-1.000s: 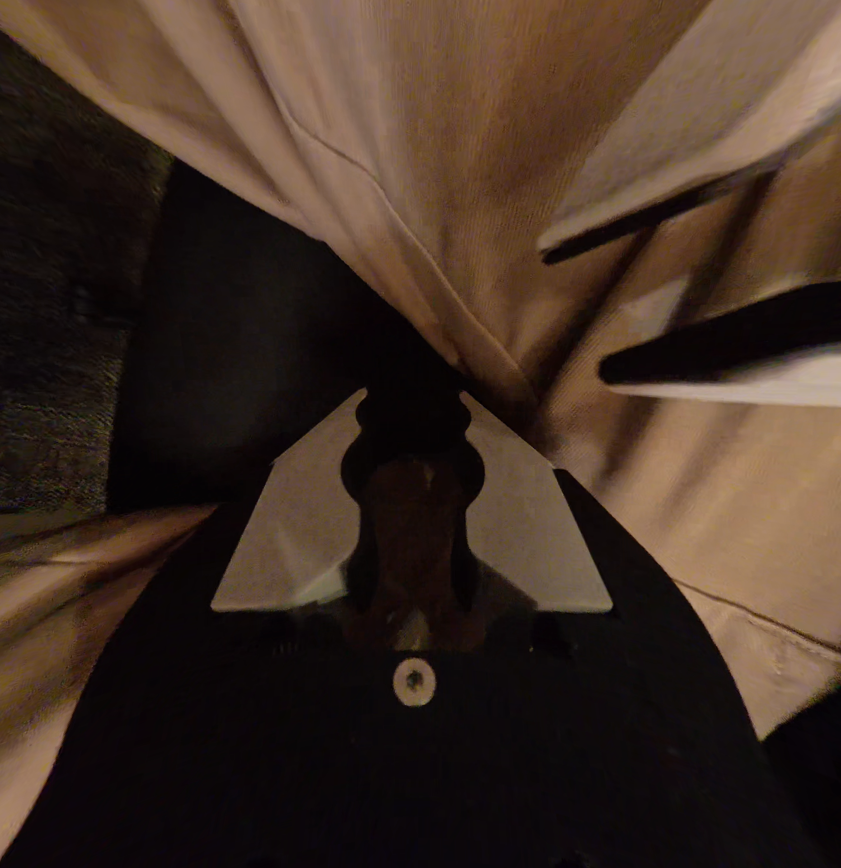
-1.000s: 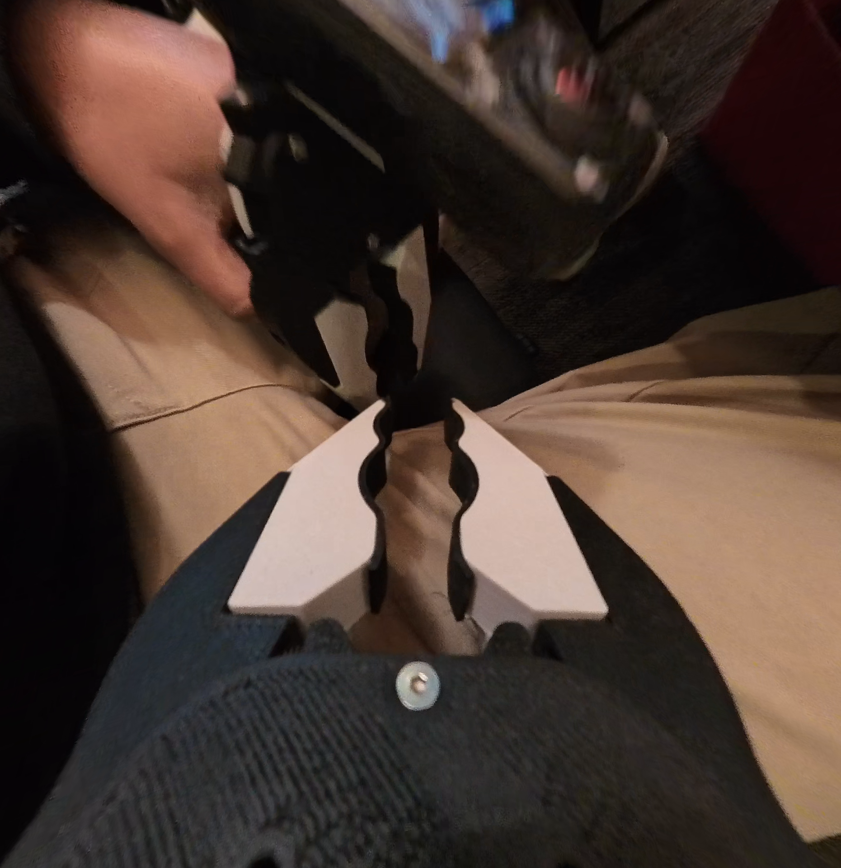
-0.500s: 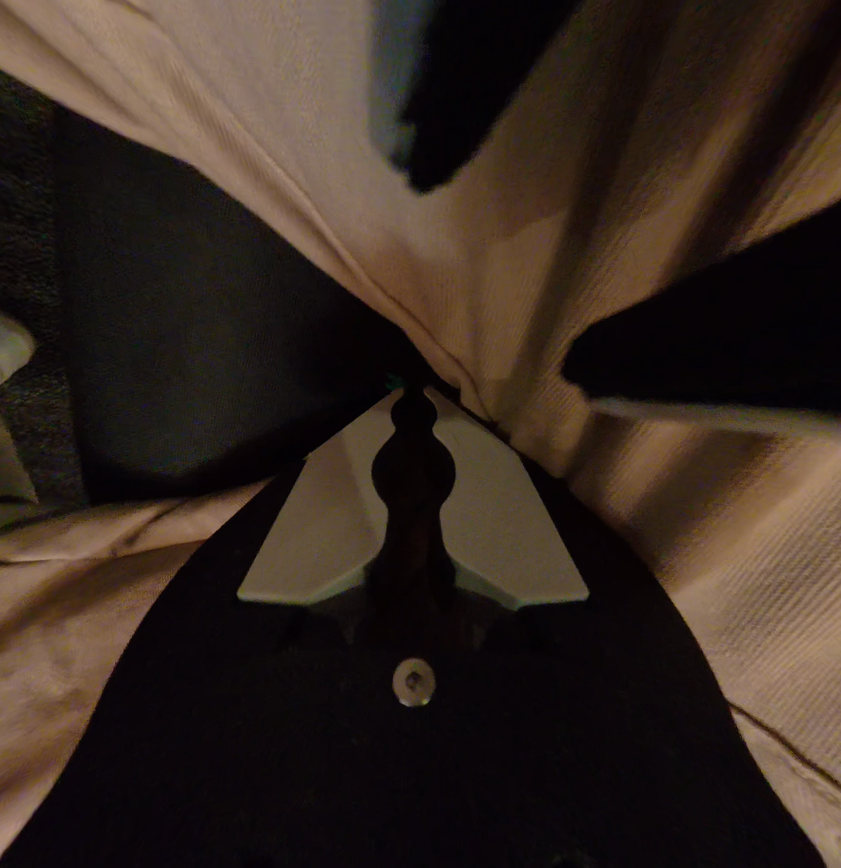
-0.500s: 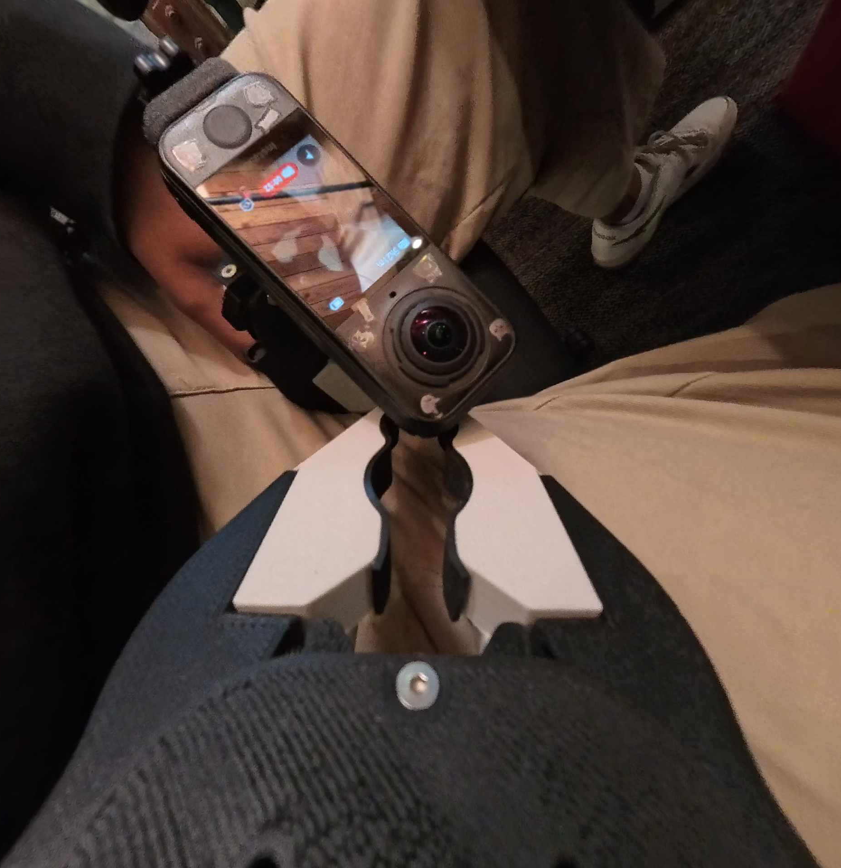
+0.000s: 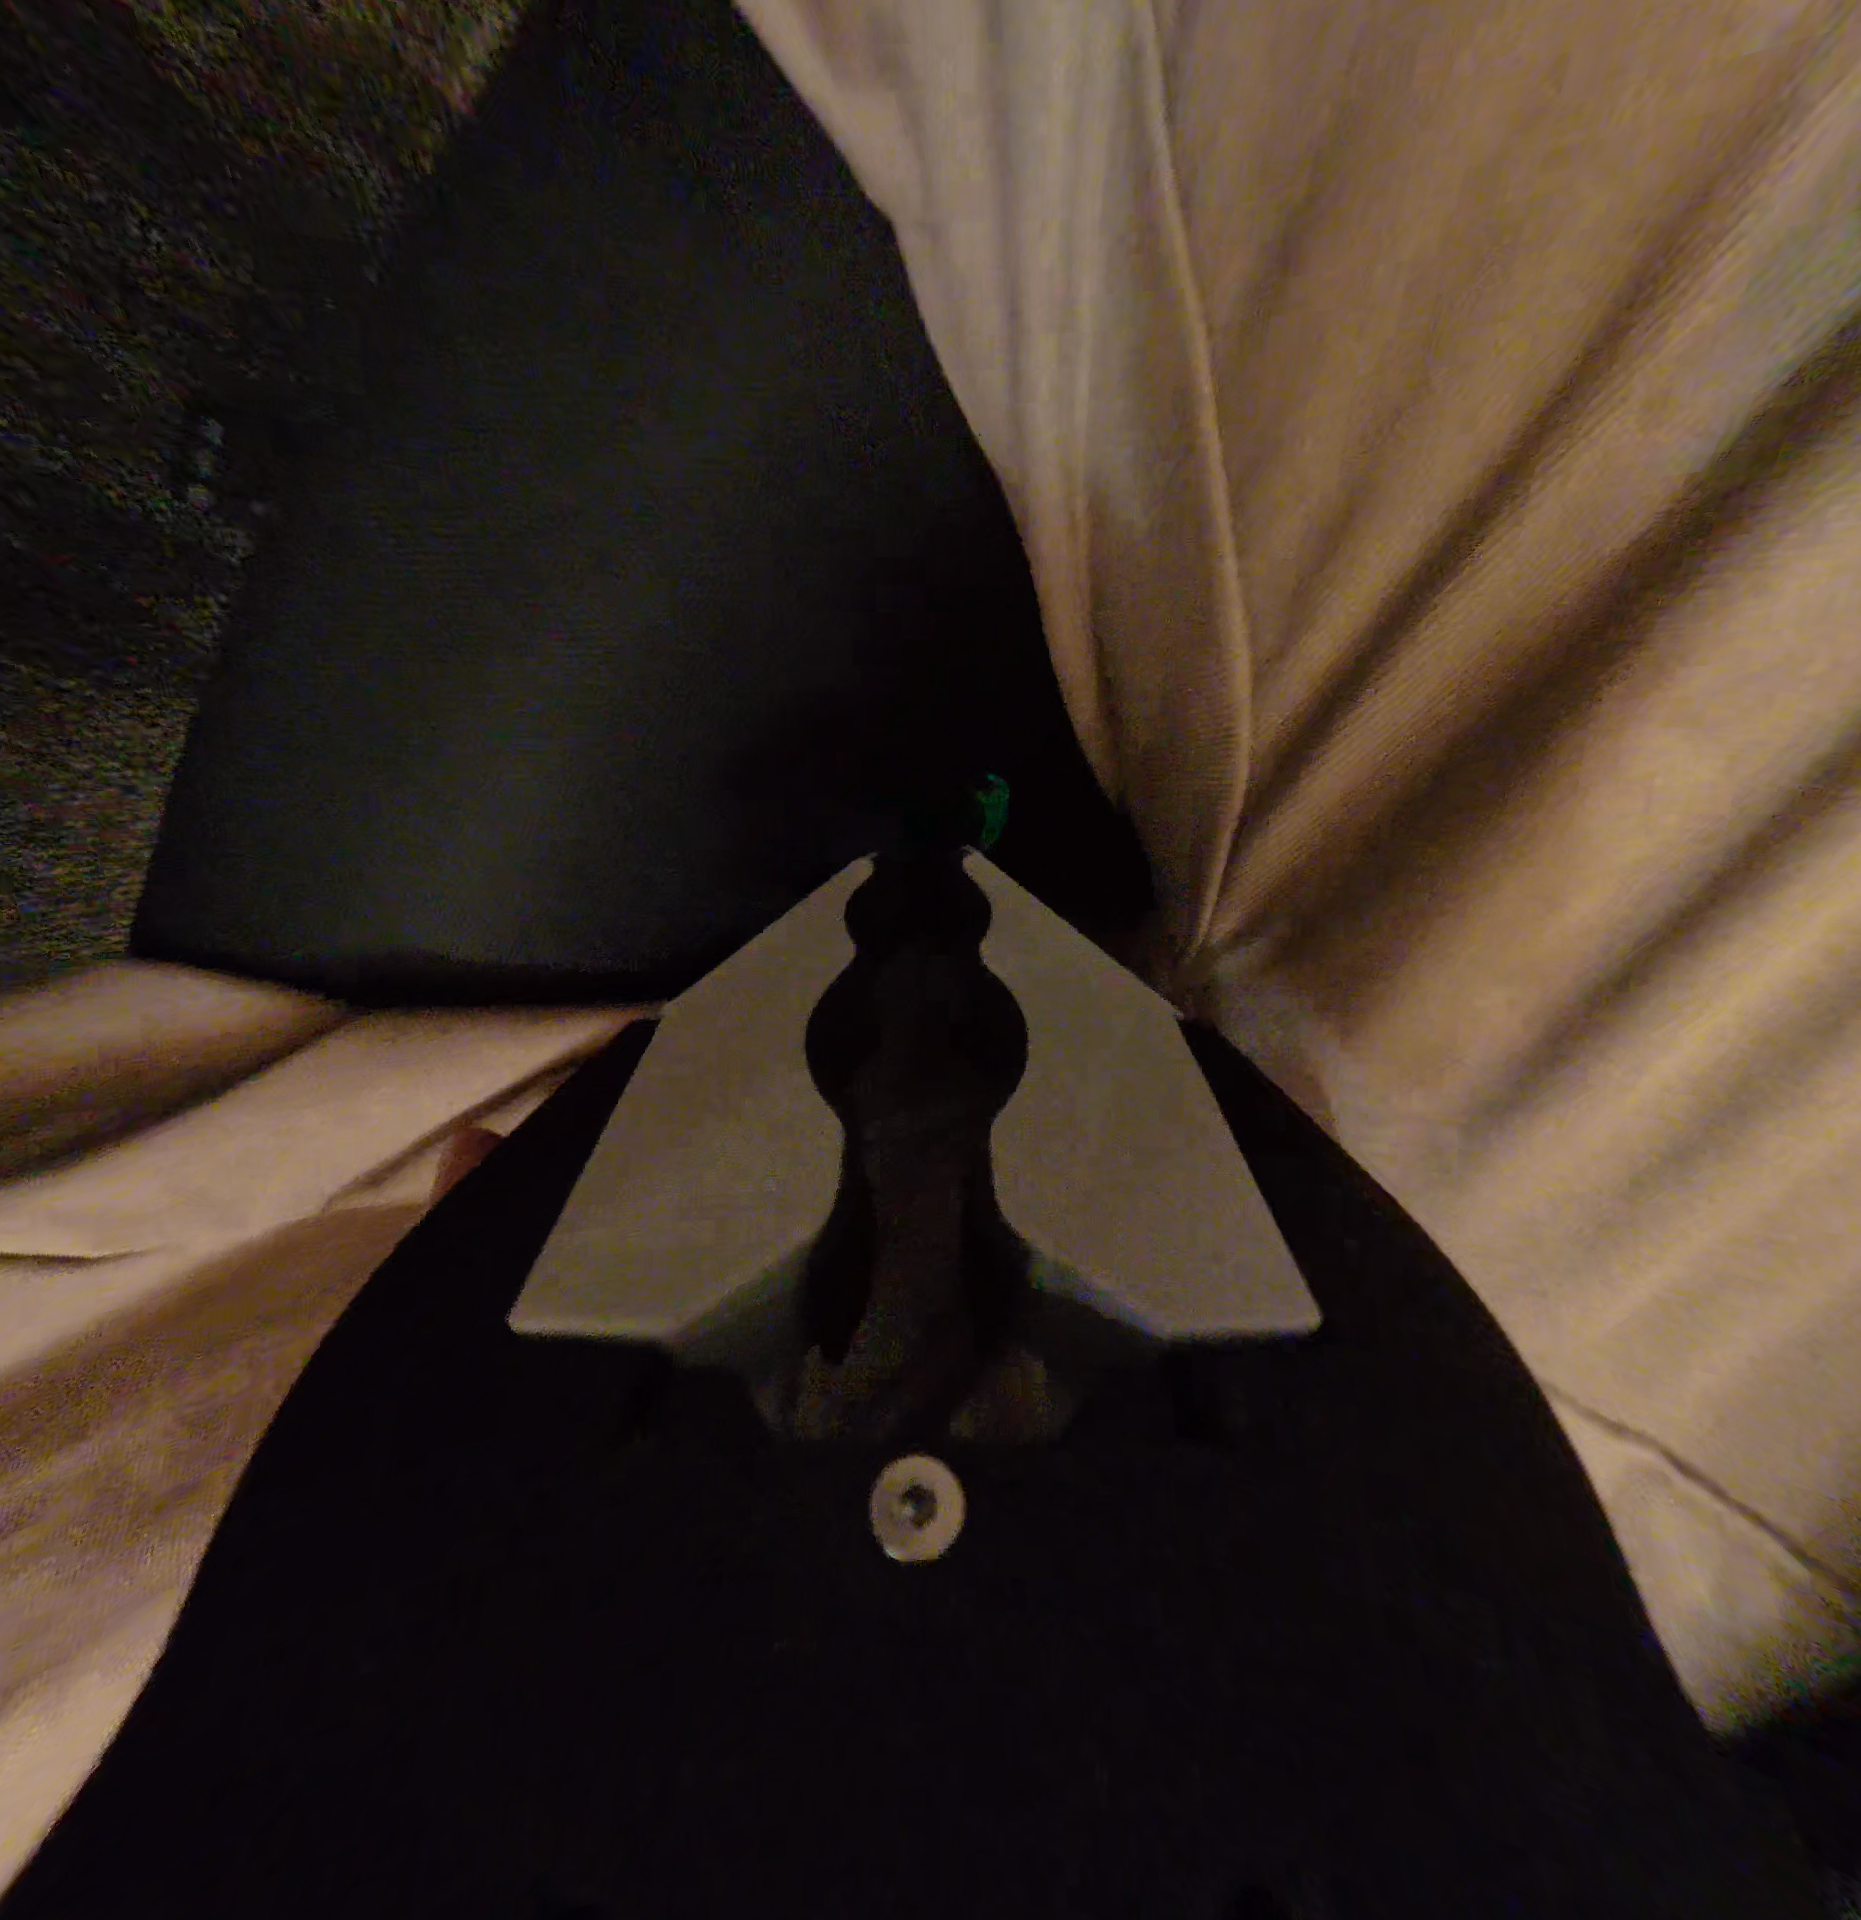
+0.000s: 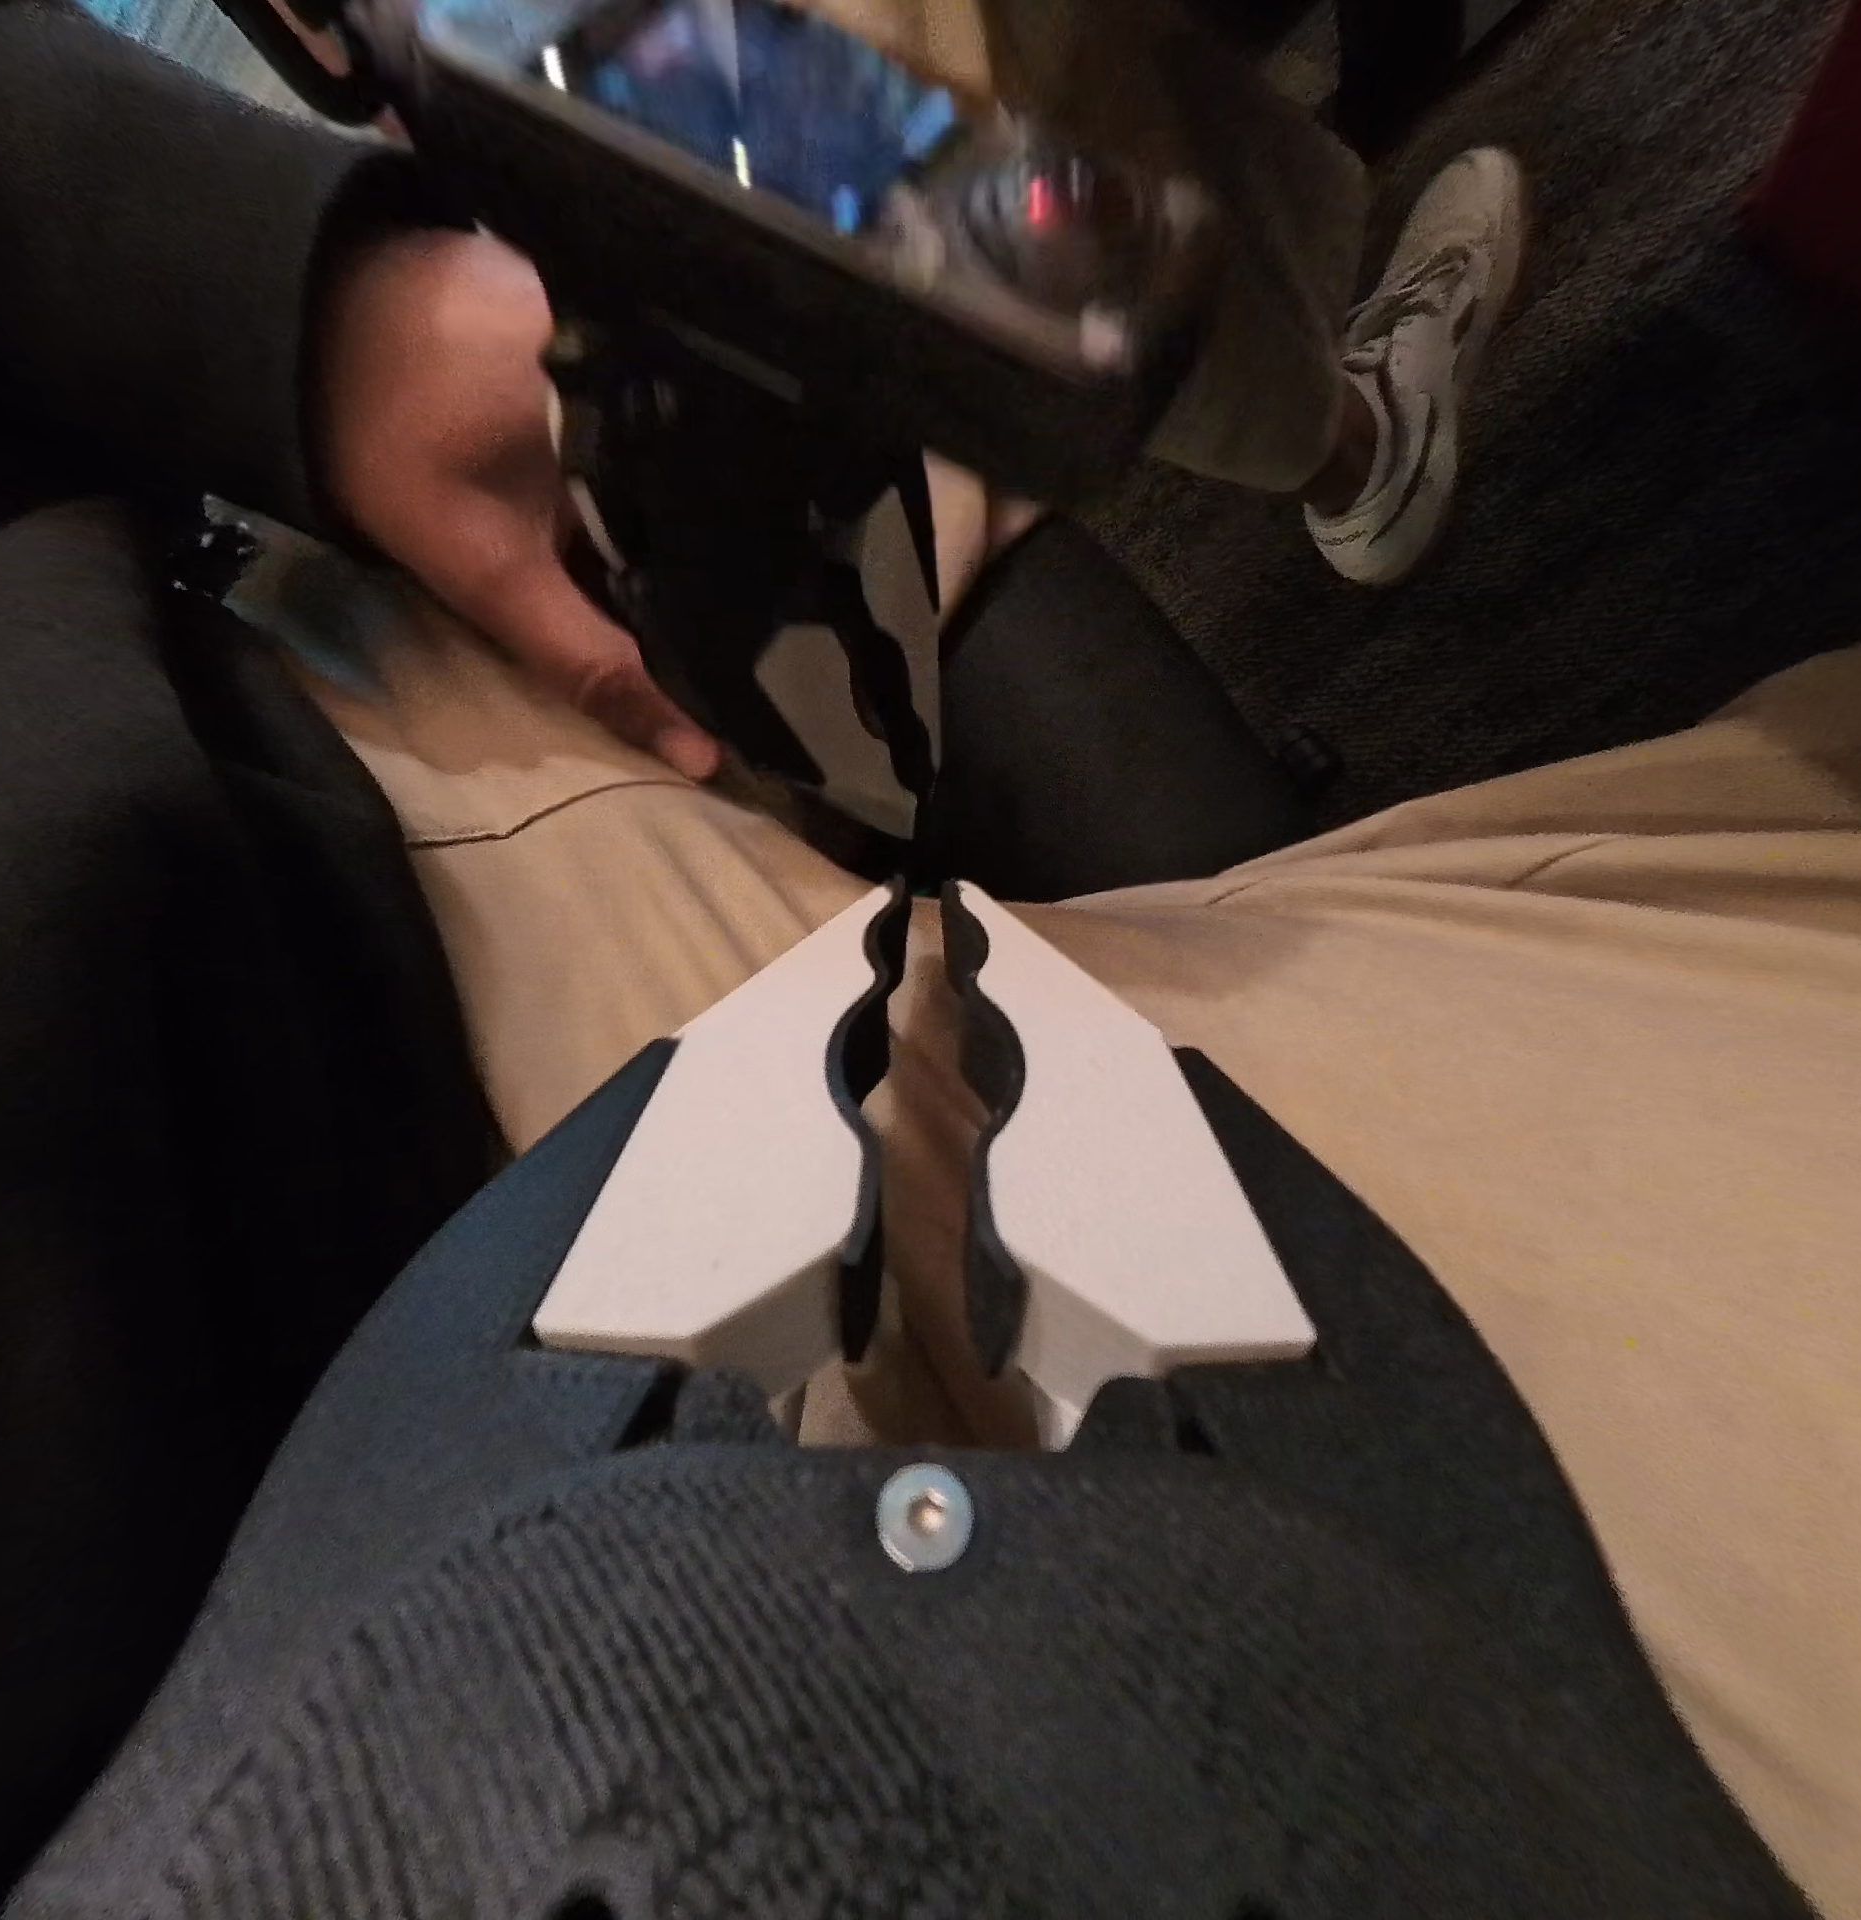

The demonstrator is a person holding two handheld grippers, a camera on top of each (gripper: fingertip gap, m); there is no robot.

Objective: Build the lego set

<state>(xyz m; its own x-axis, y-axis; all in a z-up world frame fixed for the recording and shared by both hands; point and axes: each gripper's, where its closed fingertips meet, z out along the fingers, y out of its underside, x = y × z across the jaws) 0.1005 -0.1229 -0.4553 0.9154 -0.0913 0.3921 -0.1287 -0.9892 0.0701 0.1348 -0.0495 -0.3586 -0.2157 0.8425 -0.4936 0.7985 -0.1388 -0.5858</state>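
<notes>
A tiny green lego piece [image 5: 993,805] pokes out just past the tips of my left gripper [image 5: 921,868], whose jaws are closed on it in the dark left wrist view. In the right wrist view the left gripper [image 6: 921,810] points down from a hand [image 6: 469,499] and meets the tips of my right gripper [image 6: 921,888]. The right jaws stand nearly closed with a thin gap and a trace of green between the tips. Both grippers hang low over a lap. No other lego shows.
Tan trousers [image 6: 1425,1039] fill both views [image 5: 1477,727]. A black chair seat [image 5: 552,623] lies between the legs [image 6: 1092,727]. Grey carpet [image 6: 1632,520] and a white shoe [image 6: 1414,343] are beyond. A blurred camera device [image 6: 801,187] sits on the left gripper. My hands' fingertips stand some 12 centimeters from each other.
The left gripper closed from open a second ago and now carries the green piece. The right jaws narrowed to almost closed. The left gripper swung so its tips meet the right tips.
</notes>
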